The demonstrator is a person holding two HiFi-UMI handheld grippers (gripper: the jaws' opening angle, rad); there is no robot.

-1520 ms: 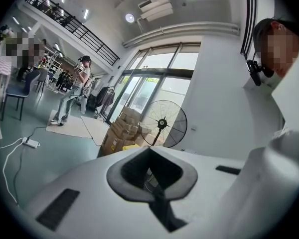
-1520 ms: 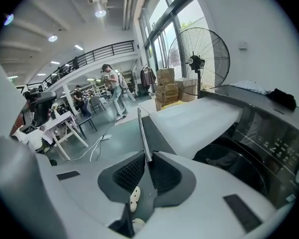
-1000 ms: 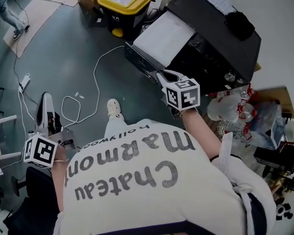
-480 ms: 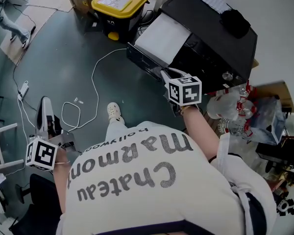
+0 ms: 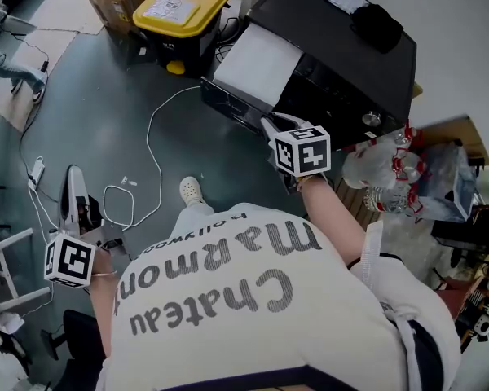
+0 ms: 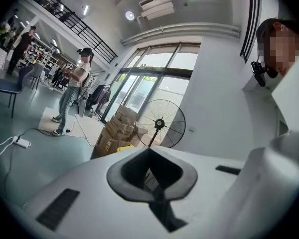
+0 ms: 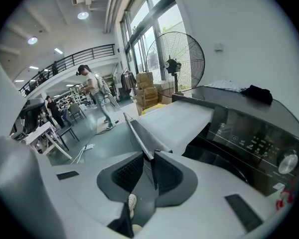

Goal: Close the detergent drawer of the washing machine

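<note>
Head view: "Chateau Marmont" shirt [image 5: 228,275]; right tongs [image 7: 149,159] just opening, narrow, astride drawer front [image 7: 141,135]; left tongs [image 6: 151,176] closed.

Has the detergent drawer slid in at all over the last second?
No, not visibly: the detergent drawer juts about as far from the washing machine as before.

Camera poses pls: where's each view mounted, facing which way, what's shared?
Head view: on the person's head, steeply down at floor and washing machine; shirt, left gripper, right gripper show.
Left gripper view: on the left gripper, about level toward a fan; its shut jaws show.
Right gripper view: on the right gripper, tilted down at the drawer; jaws, just opening, straddle its front panel.
Shared: both gripper views see the fan.
</note>
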